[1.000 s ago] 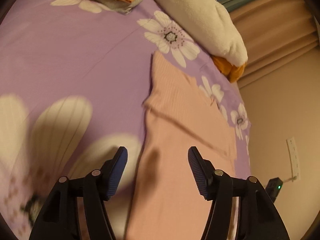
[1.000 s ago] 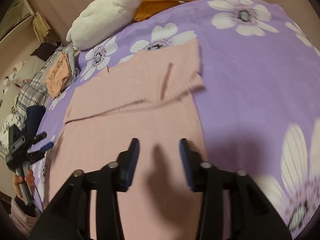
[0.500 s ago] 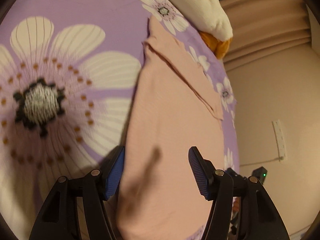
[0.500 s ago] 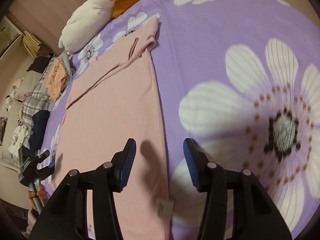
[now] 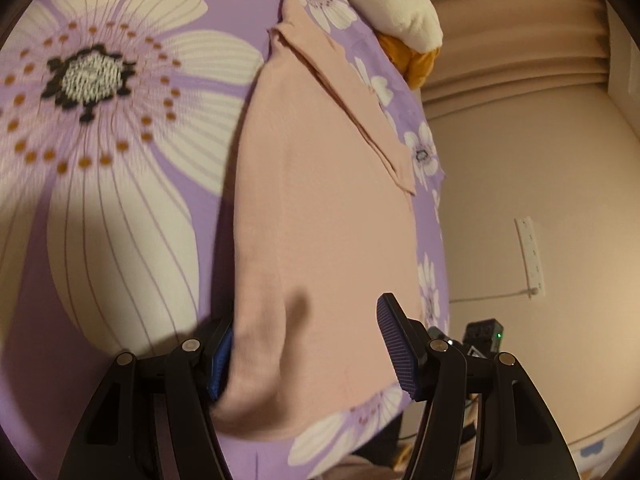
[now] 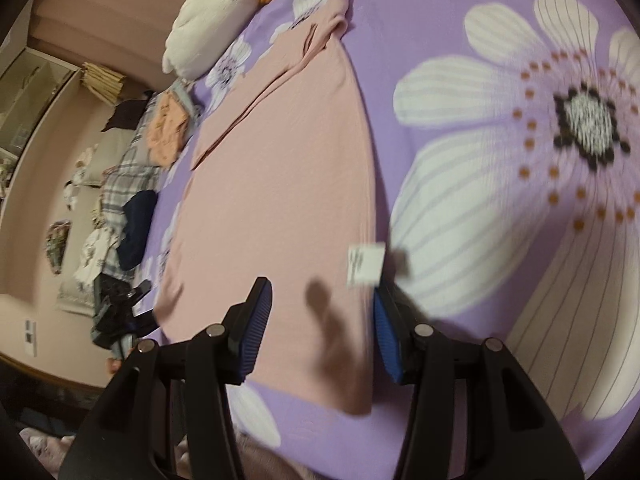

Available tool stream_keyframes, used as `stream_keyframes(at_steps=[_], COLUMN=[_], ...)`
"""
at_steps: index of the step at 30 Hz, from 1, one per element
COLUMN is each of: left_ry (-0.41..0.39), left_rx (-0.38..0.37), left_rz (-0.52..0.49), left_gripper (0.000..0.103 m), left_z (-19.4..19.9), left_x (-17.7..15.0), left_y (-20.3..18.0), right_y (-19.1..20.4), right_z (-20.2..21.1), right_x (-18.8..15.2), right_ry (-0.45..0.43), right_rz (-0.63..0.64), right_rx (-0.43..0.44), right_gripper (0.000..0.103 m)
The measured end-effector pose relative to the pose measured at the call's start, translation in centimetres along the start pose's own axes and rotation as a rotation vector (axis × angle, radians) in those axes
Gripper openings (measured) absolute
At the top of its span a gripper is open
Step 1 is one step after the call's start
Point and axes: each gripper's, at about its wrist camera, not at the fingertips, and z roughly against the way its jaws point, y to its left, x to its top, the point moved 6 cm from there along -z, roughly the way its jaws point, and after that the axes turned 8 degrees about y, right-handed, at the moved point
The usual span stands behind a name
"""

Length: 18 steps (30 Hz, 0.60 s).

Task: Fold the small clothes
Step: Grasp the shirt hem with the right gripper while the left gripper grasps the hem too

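My left gripper (image 5: 308, 344) jaws spread, pink shirt (image 5: 320, 208) hem between; its left finger partly hidden. My right gripper (image 6: 322, 330) jaws spread; only this view shows white tag (image 6: 366, 263) at 1 o'clock, print unreadable, possibly care label.

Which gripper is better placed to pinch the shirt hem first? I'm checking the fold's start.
Left gripper: the shirt corner already bulges between its open fingers. The right gripper is open above flat fabric.

I see a purple flower-print bedsheet (image 6: 460, 40), a white-and-orange plush toy (image 6: 208, 20) — a heap of mixed clothes (image 6: 120, 184) beyond.
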Motion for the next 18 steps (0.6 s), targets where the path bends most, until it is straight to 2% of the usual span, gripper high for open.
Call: stream_keyframes(at_steps=[4, 10, 13, 14, 15, 18], left_ry=[0.012, 0.012, 0.011, 0.01, 0.009, 0.014], left_rx=[-0.005, 0.009, 0.04, 0.047, 0.055, 0.075], left_rz=[-0.008, -0.01, -0.02, -0.024, -0.029, -0.032], left_gripper=[0.062, 0.062, 0.062, 0.061, 0.058, 0.051], left_z=[0.0, -0.2, -0.4, -0.4, -0.4, -0.4], left_x=[-0.7, -0.8, -0.9, -1.0, -1.0, -1.2], left_y=[-0.2, -0.1, -0.1, -0.2, -0.2, 0.1], right_y=[-0.1, 0.3, 0.4, 0.3, 0.3, 0.2], right_z=[0.0, -0.6, -0.9, -0.9, -0.9, -1.0], right_x=[-1.1, -0.9, -0.5, -0.3, -0.4, -0.4], right_ry=[0.011, 0.002, -0.011, -0.012, -0.014, -0.011], right_rz=[-0.015, -0.016, -0.01, -0.01, -0.009, 0.008], right_rx=[0.053, 0.065, 0.055, 0.052, 0.046, 0.03], right_gripper=[0.05, 0.05, 0.044, 0.039, 0.033, 0.025])
